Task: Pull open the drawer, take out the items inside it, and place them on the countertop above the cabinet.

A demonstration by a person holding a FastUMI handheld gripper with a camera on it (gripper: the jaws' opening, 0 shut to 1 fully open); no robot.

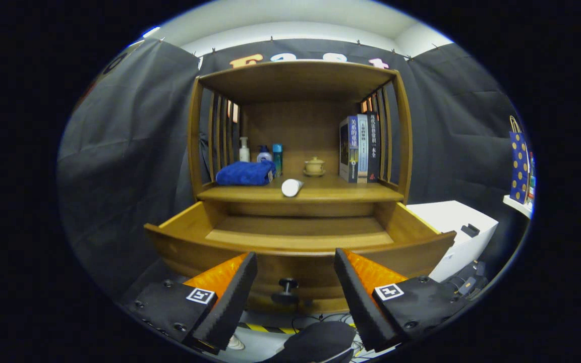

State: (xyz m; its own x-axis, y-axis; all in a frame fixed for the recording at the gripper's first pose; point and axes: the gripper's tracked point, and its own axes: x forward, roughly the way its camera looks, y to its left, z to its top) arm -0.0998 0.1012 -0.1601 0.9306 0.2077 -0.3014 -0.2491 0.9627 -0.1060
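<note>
The claw has two wedge-shaped fingers with ribbed inner faces, spread wide with nothing between them. Each sits on a black block studded with screws and bearing a square black-and-white marker.

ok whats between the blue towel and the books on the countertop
In the gripper view, between the blue towel and the books lie a white roll on its side near the front edge and a small lidded pot further back.
</note>
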